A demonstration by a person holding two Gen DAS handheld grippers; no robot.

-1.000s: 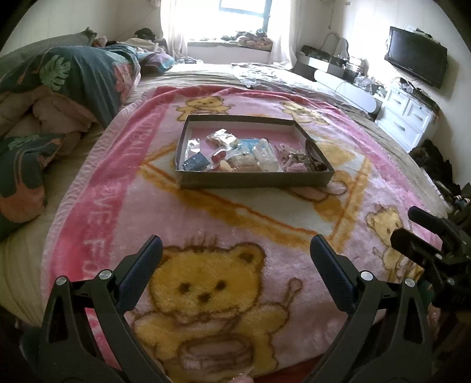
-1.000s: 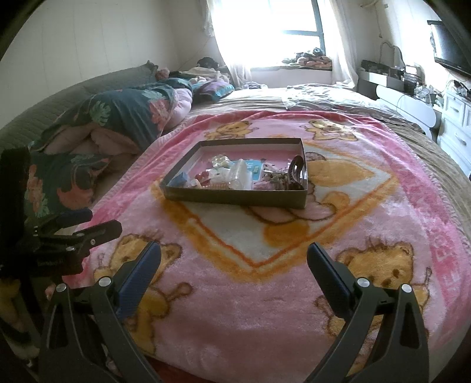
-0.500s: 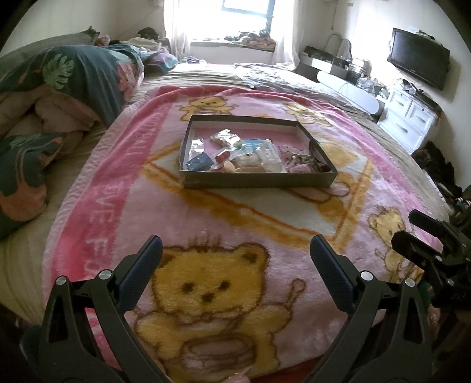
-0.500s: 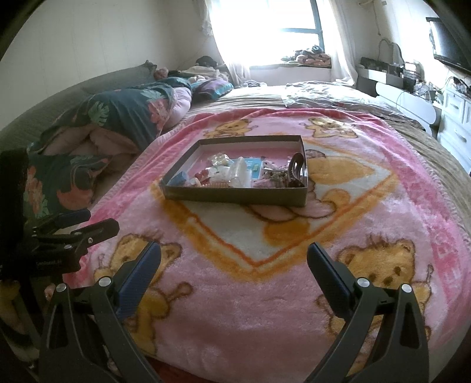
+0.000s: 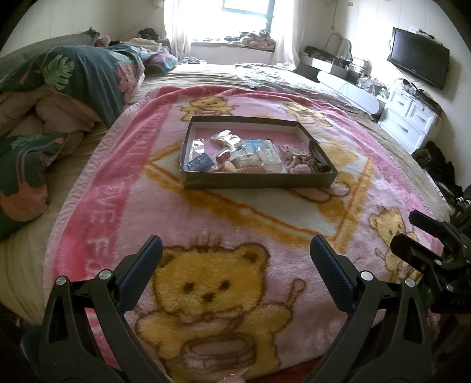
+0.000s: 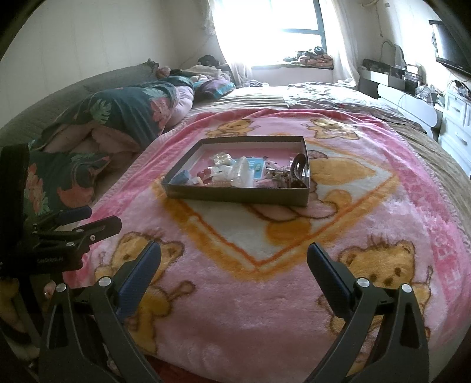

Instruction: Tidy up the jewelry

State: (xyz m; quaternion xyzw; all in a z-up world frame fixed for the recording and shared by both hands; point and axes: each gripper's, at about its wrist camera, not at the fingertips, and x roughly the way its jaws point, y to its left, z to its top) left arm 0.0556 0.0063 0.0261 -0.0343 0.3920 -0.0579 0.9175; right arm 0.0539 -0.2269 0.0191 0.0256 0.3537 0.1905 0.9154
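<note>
A shallow dark box (image 5: 256, 180) sits on a pink bear-print blanket (image 5: 235, 224) on a bed; it also shows in the right wrist view (image 6: 235, 196). It holds several small packets, a dark hair claw (image 6: 298, 166) and jumbled jewelry pieces (image 5: 297, 160). My left gripper (image 5: 235, 259) is open and empty, well short of the box, over a yellow bear print. My right gripper (image 6: 234, 260) is open and empty, also short of the box. Each gripper shows at the edge of the other's view.
A rolled floral duvet (image 5: 73, 79) lies at the left of the bed. A white dresser (image 5: 409, 115) and wall TV (image 5: 418, 60) stand at the right. A window (image 6: 276, 26) is behind the bed.
Both grippers have moved slightly closer to the box and stayed open. Nothing in the box has moved.
</note>
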